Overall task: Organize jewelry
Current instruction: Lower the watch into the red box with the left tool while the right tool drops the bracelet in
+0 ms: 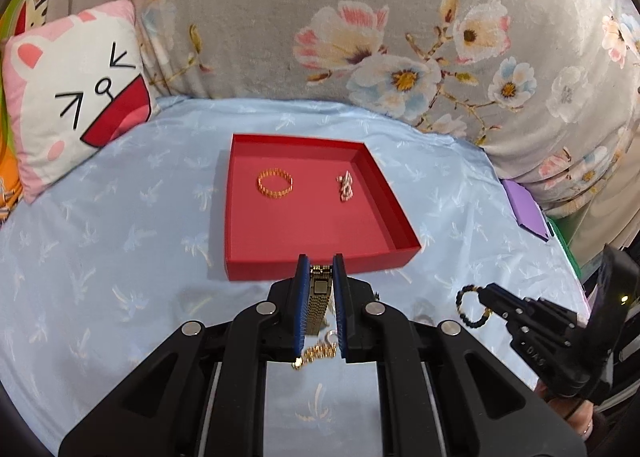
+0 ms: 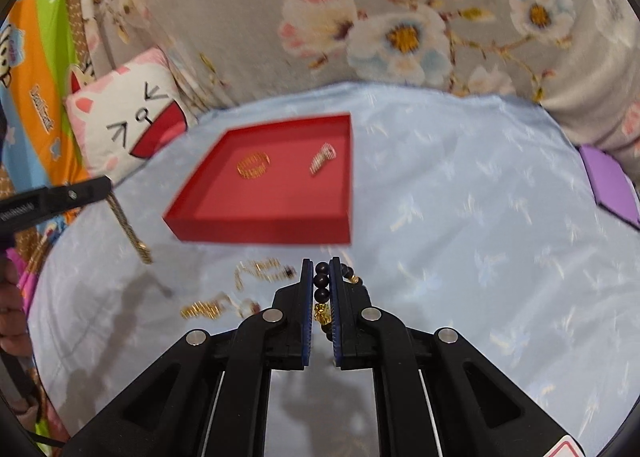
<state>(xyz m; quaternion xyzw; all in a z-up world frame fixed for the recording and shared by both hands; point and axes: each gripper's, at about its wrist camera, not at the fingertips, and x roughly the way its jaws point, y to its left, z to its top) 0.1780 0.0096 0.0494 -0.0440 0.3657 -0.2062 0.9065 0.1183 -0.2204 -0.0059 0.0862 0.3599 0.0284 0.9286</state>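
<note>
A red tray (image 1: 320,261) lies on the light blue sheet and holds a gold ring bracelet (image 1: 275,184) and a small pearly piece (image 1: 345,187). My left gripper (image 1: 321,263) is shut on a gold watch (image 1: 320,297), just in front of the tray's near wall; the watch band hangs down in the right wrist view (image 2: 130,231). My right gripper (image 2: 321,263) is shut on a dark bead bracelet (image 2: 322,289) with a gold charm, above the sheet to the right of the left gripper. It also shows in the left wrist view (image 1: 476,307). The tray (image 2: 260,231) is blurred there.
Loose gold chains (image 2: 260,271) and another gold piece (image 2: 200,310) lie on the sheet in front of the tray. A cat cushion (image 1: 76,89) stands at the back left, a floral blanket (image 1: 360,17) behind, a purple box (image 1: 526,209) at the right edge.
</note>
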